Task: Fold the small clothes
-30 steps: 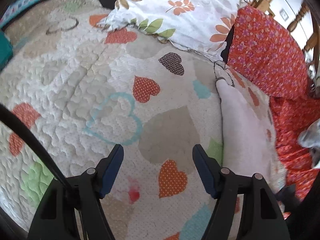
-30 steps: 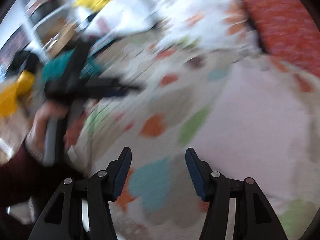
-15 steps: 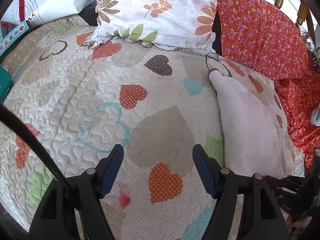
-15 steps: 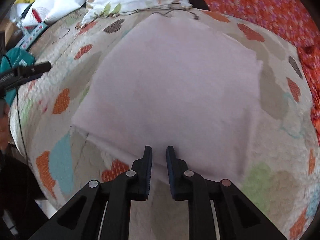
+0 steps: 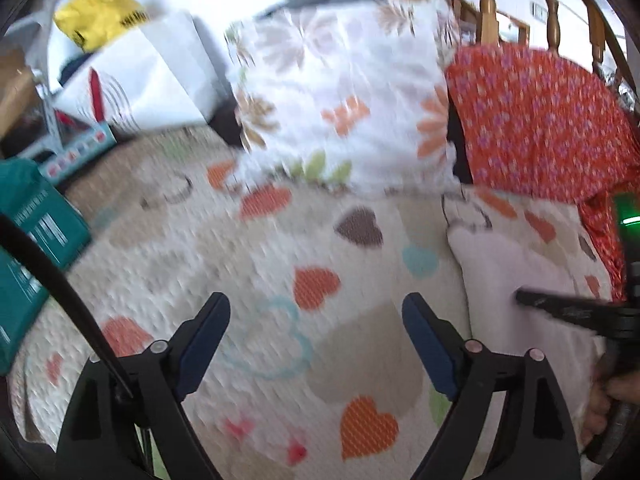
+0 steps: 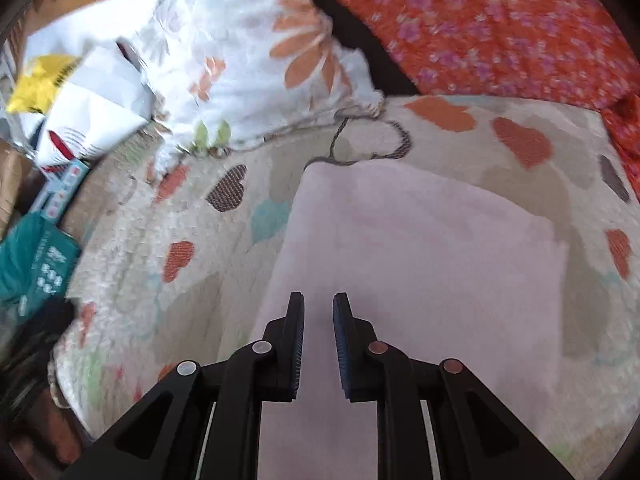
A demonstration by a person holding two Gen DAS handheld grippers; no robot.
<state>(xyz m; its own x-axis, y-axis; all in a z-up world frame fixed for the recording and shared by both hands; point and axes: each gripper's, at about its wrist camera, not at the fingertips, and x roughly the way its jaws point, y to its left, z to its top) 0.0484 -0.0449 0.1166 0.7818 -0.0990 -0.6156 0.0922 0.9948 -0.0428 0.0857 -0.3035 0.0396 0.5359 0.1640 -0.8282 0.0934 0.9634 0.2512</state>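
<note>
The left tool (image 5: pixel 316 320) hangs over the heart-patterned quilted bedspread (image 5: pixel 240 248), its jaws opening with nothing between them. The pale pink folded cloth (image 6: pixel 420 248) lies flat directly beneath the right tool (image 6: pixel 318 308), whose jaws stand narrowly apart, gripping nothing visible.

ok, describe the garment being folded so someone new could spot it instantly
Start at the heart-print quilt covering the bed, below the floral pillow and the red flowered fabric. On the quilt's right part lies a pale pink cloth, flat and roughly rectangular, directly ahead of the right gripper. It is the only plain, unpatterned piece there; everything around it is printed.
</note>
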